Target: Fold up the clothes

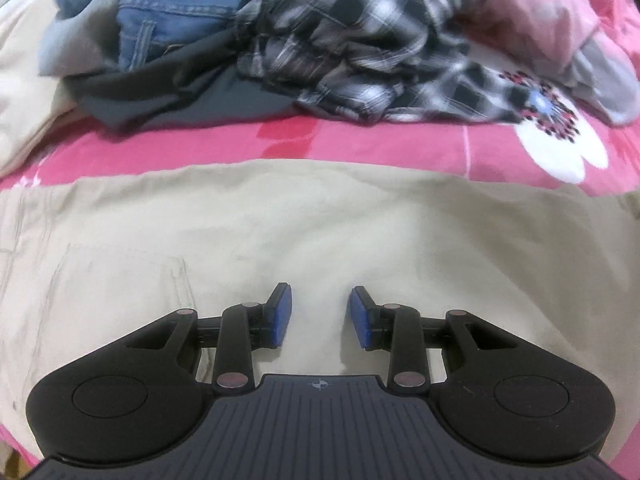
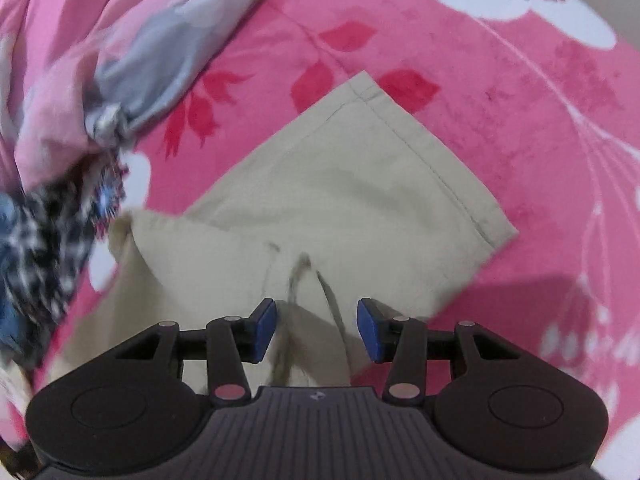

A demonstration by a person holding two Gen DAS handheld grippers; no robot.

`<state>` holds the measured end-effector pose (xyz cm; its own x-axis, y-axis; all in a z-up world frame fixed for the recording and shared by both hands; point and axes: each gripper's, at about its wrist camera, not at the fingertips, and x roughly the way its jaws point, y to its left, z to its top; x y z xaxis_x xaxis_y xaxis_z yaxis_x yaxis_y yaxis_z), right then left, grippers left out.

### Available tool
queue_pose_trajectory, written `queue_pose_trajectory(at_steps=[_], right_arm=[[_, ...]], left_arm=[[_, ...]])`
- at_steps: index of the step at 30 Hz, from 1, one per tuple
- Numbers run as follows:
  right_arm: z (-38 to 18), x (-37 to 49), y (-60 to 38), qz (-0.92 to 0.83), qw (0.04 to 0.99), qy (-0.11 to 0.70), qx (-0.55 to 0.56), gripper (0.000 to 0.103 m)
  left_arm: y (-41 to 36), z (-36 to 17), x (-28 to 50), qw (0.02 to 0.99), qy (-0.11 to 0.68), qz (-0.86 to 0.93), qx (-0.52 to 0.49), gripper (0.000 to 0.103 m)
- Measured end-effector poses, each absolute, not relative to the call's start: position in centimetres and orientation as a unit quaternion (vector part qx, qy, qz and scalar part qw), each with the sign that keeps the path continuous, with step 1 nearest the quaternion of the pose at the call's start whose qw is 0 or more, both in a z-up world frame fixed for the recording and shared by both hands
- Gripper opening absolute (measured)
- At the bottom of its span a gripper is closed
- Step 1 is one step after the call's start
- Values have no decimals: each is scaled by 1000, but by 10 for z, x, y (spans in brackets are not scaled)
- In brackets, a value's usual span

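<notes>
Your left gripper [image 1: 320, 316] has its fingers parted, nothing between them, above flat beige trousers [image 1: 300, 224]. Your right gripper [image 2: 316, 326] also stands parted, with a raised fold of the same cloth between the blue pads [image 2: 266, 330], unpinched. The trousers lie on a pink floral bedspread [image 2: 500, 100]; a heap of clothes [image 1: 312, 40] sits beyond.

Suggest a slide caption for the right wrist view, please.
Right gripper open above the hemmed end of beige trousers spread on a pink floral blanket.
</notes>
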<state>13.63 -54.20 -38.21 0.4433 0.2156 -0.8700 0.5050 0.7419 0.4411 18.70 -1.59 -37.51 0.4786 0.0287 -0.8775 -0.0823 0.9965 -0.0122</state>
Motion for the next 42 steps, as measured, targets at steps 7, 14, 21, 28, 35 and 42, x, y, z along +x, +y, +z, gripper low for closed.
queue_pose_trajectory(at_steps=[7,14,21,28,35,42], right_arm=[[-395,160,-552,-46,762,493,417,37],[-361,175,-566,-50,822,428,373,9],[-365,221,-616,-106,834,415,348,9],[-388,220,-648,-117,801,404,425,22],[-362,165,-654,-141,794,391,444,39],[-362,107,-628,-141,738,417,512,45]], left_arm=[[-24,-375,190,858,510,54,-22,33],[-25,-376,194,858,511,61,-18,34],[-28,-378,194,856,513,60,-8,34],[-29,-380,196,855,515,55,6,35],[-31,-382,196,856,514,57,7,36],[-30,-382,197,855,515,60,1,37]])
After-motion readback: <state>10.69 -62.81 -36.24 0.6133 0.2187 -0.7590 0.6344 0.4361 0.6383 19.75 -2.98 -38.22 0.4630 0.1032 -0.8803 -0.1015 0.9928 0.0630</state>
